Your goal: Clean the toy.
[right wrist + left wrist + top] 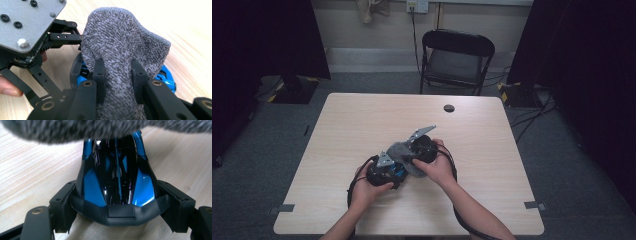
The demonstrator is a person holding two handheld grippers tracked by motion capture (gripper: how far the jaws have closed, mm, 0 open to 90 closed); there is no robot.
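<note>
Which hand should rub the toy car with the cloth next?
Probably the right: its gripper already pinches the grey cloth over the blue toy car, while the left gripper clamps the car.

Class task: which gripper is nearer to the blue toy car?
Left. The left gripper clamps the blue toy car between its jaws; the right gripper holds the grey cloth over it.

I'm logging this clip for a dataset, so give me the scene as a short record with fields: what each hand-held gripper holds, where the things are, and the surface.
left hand-held gripper: shut on the blue and black toy car, jaws at its sides
right hand-held gripper: shut on the grey cloth
cloth position: bunched above the car, over its far end
car position: low over the wooden table
location: near the middle of the table's front half
beyond table: black folding chair
</note>
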